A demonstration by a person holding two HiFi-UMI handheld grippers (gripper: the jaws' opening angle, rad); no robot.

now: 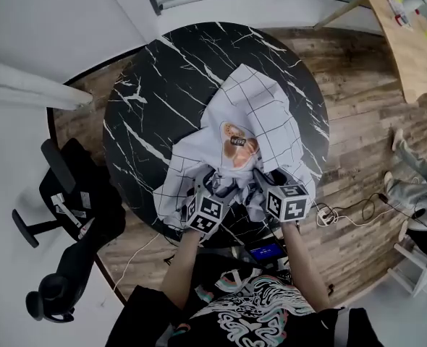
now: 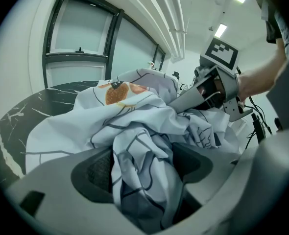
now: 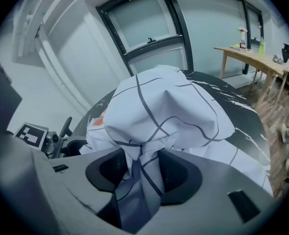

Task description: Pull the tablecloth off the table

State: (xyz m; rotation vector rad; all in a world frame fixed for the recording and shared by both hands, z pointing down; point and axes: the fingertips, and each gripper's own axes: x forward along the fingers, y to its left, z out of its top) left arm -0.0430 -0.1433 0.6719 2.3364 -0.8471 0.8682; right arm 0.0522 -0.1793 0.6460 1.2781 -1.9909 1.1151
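Though bunched into a crumpled heap, not yet off: lying with most of the white, dark-gridded fabric tablecloth over the middle and near half of the round black white-veined marble surface, with the far and left parts of that surface bared. Pinched at its near edge, at the front rim of the surface, by the left tool, pressed onto a thick wad of folds, and by the right tool, clamped on a narrower twist. Judged roughly halfway: gathering done, hauling the heap past the front rim left to do. Counted: one tablecloth, with one orange print patch atop the heap near the surface's middle; one surface; two tools, both gripping.
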